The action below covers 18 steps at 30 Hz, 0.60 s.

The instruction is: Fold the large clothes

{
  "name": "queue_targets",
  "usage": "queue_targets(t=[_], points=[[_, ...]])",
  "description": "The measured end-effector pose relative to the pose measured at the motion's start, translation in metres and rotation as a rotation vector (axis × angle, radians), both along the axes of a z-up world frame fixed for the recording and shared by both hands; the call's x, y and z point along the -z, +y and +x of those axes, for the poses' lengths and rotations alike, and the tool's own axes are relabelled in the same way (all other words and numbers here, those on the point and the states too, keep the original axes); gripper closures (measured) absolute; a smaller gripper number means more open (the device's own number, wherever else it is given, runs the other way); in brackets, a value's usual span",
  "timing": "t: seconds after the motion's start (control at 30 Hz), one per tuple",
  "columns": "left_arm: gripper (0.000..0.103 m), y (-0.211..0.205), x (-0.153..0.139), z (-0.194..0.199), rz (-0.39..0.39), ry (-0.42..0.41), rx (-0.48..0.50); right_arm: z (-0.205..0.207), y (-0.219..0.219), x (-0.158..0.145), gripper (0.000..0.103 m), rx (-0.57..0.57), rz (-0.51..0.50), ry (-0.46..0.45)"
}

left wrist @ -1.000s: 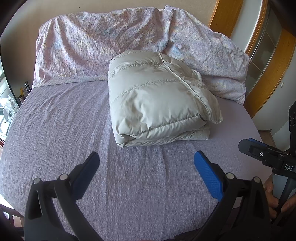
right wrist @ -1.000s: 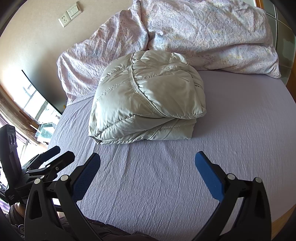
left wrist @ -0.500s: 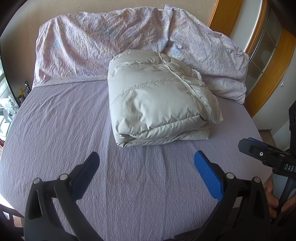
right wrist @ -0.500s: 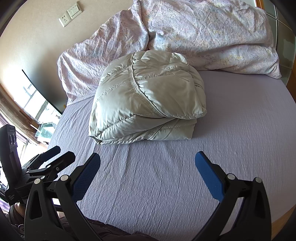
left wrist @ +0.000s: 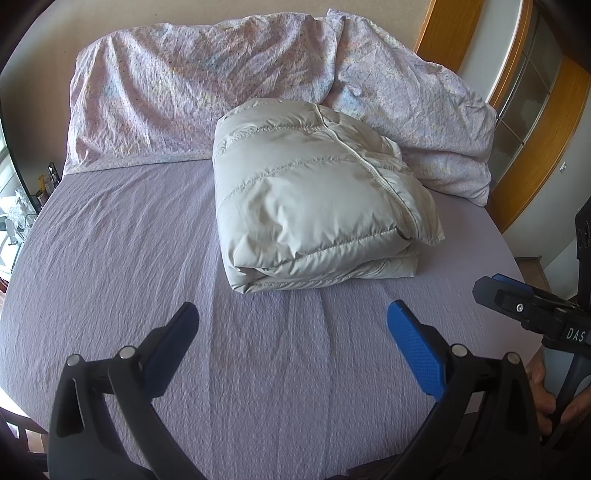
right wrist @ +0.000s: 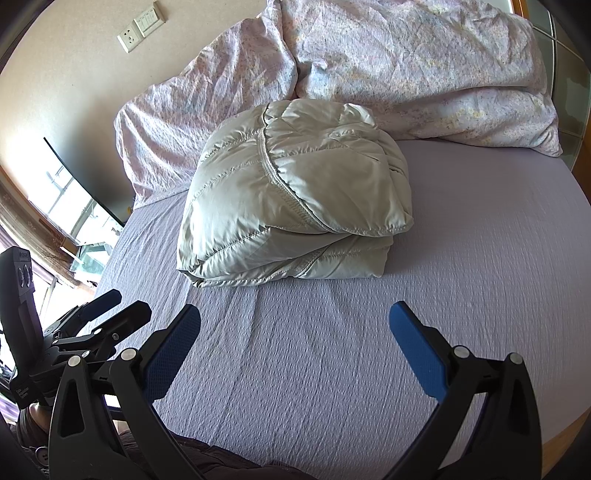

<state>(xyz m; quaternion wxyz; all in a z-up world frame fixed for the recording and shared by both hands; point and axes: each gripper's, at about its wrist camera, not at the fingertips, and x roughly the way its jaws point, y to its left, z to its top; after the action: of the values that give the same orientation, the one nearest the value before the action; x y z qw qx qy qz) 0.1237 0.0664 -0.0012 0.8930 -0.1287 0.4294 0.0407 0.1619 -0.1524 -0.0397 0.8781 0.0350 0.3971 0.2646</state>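
A pale grey puffer jacket (left wrist: pixel 314 195) lies folded into a thick bundle on the lilac bed sheet (left wrist: pixel 118 258); it also shows in the right wrist view (right wrist: pixel 295 199). My left gripper (left wrist: pixel 291 325) is open and empty, held back above the sheet in front of the bundle. My right gripper (right wrist: pixel 295 325) is open and empty, also short of the bundle. The right gripper shows at the right edge of the left wrist view (left wrist: pixel 532 306), and the left gripper at the left edge of the right wrist view (right wrist: pixel 107 317).
Two crumpled floral pillows (left wrist: pixel 192 92) (right wrist: pixel 424 62) lie at the head of the bed behind the jacket. A wooden door frame (left wrist: pixel 532 122) stands to the right. A window (right wrist: pixel 62 206) and a wall socket (right wrist: pixel 140 26) are on the left.
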Motion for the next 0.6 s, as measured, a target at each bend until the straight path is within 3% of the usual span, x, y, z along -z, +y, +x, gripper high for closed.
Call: queue_targets(t=[0.6], points=[[0.002,-0.0025,0.0035,0.0021,-0.004,0.005,0.003,0.0016,0.0,0.0004,0.001,-0.002,0.0,0.0]])
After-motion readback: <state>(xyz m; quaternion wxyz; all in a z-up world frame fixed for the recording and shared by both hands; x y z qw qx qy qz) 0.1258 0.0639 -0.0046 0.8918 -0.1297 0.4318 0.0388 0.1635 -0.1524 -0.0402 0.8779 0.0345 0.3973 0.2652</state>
